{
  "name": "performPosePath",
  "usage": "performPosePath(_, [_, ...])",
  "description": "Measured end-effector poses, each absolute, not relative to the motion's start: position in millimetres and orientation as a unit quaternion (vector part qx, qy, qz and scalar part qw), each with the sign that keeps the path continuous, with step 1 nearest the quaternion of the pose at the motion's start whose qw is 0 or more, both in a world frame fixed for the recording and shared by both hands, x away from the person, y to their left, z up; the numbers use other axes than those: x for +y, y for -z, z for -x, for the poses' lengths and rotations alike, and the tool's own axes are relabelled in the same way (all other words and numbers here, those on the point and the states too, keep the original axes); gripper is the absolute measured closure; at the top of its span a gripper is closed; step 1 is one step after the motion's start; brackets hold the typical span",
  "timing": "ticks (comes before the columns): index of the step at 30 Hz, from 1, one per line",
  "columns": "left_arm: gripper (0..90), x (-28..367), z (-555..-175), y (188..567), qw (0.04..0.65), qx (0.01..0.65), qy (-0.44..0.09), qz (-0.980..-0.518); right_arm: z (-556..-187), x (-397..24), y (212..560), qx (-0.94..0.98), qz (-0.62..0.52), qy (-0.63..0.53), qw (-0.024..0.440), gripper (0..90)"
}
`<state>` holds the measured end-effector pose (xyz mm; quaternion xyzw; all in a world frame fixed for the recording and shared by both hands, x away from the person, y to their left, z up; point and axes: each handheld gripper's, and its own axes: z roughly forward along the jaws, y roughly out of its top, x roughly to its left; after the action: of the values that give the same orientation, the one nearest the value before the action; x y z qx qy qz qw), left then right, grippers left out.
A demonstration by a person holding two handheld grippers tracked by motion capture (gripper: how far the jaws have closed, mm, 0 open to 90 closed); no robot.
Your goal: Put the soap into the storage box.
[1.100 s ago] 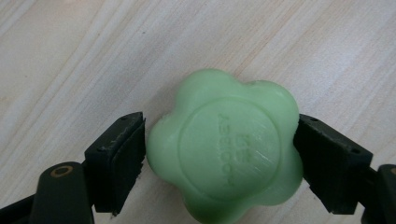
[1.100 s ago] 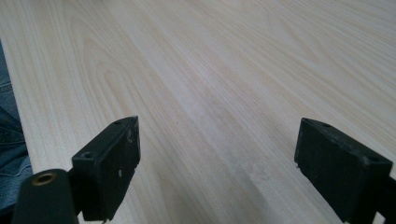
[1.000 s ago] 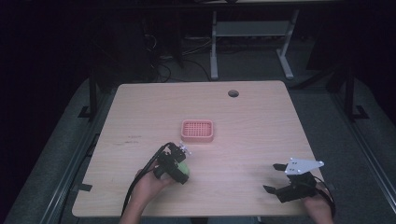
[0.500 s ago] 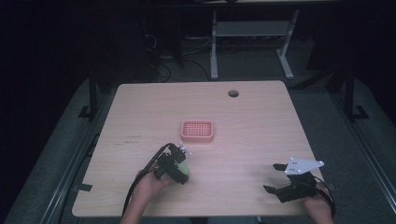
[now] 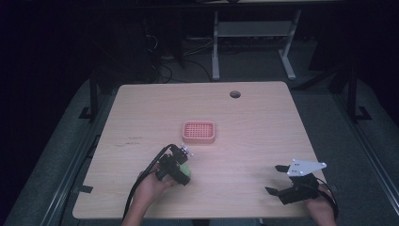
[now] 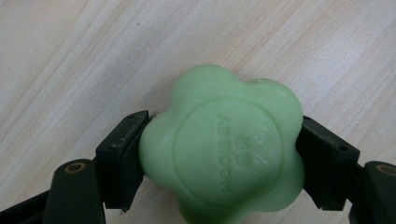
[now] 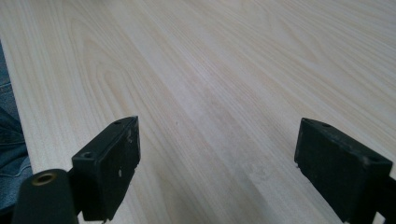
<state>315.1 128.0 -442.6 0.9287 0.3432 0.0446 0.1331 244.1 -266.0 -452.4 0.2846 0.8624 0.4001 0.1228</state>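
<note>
The left gripper (image 6: 219, 158) is clamping a green soap (image 6: 222, 151), one jaw pressing on each of its two opposite sides; in the left gripper view the soap is showing as a pale, waxy, flower-shaped bar with rounded lobes around its edge and a raised round centre; faint embossed lettering is running across that centre, too soft to read; the surface is looking smooth and matte, with a few fine scratches near the lettering. The wooden table (image 6: 70, 56) is lying right behind the soap, though whether the bar is touching the wood or sitting just above it cannot be told. In the high view the left gripper (image 5: 181, 169) is sitting near the front left part of the table (image 5: 263, 117), with the soap (image 5: 185, 170) peeking out as a small green patch beside the black body; a pink tray (image 5: 199, 132) is lying just beyond it toward the table's middle, apart from the soap; a hand (image 5: 150, 186) is holding the gripper from below. The right gripper (image 5: 277, 181) is resting near the front right corner, well apart from the soap; its jaws are standing wide apart with nothing between them, and in the right gripper view (image 7: 217, 172) bare wood grain is showing between the two black pads.
</note>
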Motion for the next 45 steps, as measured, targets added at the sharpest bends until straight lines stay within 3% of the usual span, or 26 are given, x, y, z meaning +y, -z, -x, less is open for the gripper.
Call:
performPosePath(22, [26.6,133,-317,439,0.135,0.353,-0.037,-0.925,-244,-266,452,0.862,-0.286,-0.401,0.123,13.7])
performPosePath(45, [25.8,115,-327,440,0.046,0.373,-0.018,-0.927,-244,-267,452,0.862,-0.284,-0.401,0.123,13.8])
